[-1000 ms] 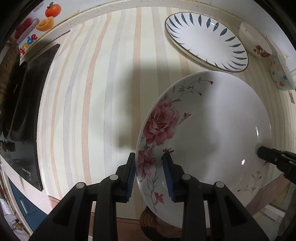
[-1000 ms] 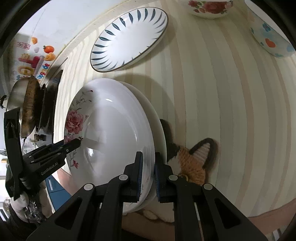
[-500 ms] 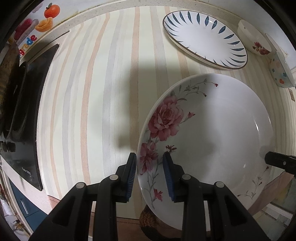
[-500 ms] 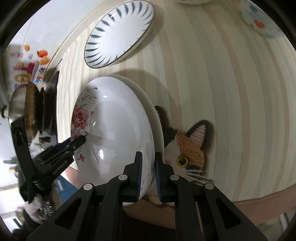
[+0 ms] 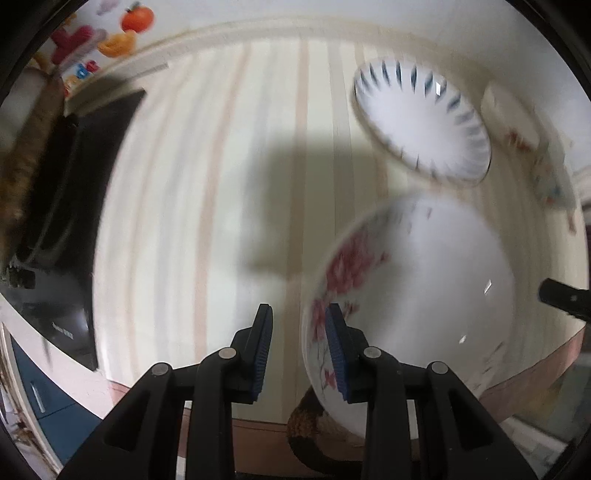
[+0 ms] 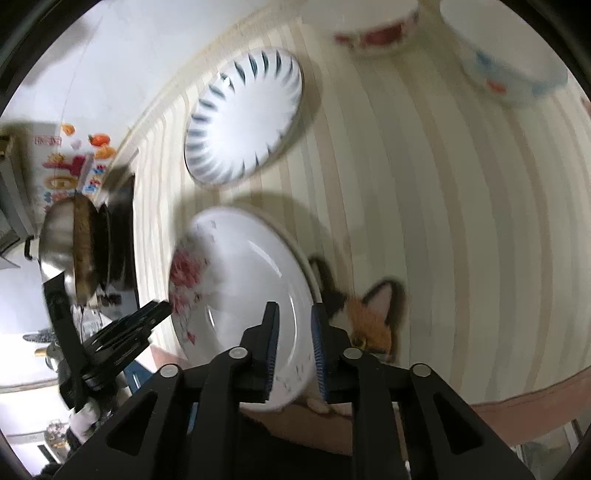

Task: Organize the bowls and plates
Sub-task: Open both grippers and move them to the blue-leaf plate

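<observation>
A white plate with red roses [image 5: 424,288] lies on the striped cloth, stacked on another white plate [image 6: 308,266] whose rim shows at the right. My left gripper [image 5: 297,350] is open; the plate's left rim lies beside its right finger, not clamped. My right gripper [image 6: 293,350] is open too, its jaws straddling the rose plate [image 6: 243,288] at the near rim. A white plate with blue dashes [image 5: 421,118] lies farther back, also in the right wrist view [image 6: 243,114]. Both views are blurred.
A rose-patterned bowl [image 6: 376,26] and a bowl with coloured dots [image 6: 506,62] stand at the back right. A black stove [image 5: 70,229] with a steel pan [image 6: 70,247] is at the left. A cat-shaped mat [image 6: 369,317] lies under the plates.
Both grippers have opened and let go of the rose plate's rim. The left gripper has shifted left and back from the plate; the plate now rests on the stack.
</observation>
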Demonstrator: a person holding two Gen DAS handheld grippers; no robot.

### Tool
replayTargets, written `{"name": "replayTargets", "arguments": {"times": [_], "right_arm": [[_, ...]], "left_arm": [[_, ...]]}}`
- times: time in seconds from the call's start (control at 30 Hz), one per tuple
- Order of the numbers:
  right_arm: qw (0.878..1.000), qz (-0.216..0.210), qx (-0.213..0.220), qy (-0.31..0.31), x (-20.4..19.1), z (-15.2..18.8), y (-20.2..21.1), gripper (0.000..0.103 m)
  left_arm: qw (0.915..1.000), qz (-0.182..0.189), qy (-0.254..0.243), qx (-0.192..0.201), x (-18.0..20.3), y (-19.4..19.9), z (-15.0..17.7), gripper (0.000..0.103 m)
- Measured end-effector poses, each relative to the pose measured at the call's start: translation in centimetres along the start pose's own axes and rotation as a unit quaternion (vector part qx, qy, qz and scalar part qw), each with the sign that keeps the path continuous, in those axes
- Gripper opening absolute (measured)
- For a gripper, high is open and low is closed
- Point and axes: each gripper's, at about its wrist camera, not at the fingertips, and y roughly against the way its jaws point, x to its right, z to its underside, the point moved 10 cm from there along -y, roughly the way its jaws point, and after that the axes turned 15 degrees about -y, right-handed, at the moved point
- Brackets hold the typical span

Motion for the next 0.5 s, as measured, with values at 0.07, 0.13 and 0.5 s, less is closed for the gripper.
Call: {"name": "replayTargets", "arguments": {"times": [0.07,0.13,0.5], "right_arm": [[1.0,-0.011,0.015,-0.004,-0.6,-1.7,0.7,0.031],[0.999,-0.018,0.028,-0.01,-1.4,-3.7,0.9,0.035],[0.997,0.008,0.069,-0.031,-3.4,-14.1,-3.1,0.035]], "left_arm": [[0.9998,-0.001,0.009,0.016,-0.8,1.2,-1.9,0.031],[0.9995,-0.002,0.015,0.029,-1.6,1.7,-4.7,0.031],[0.9993,0.037,-0.002,0.007,-1.5,-5.0,-16.8,0.031]]}}
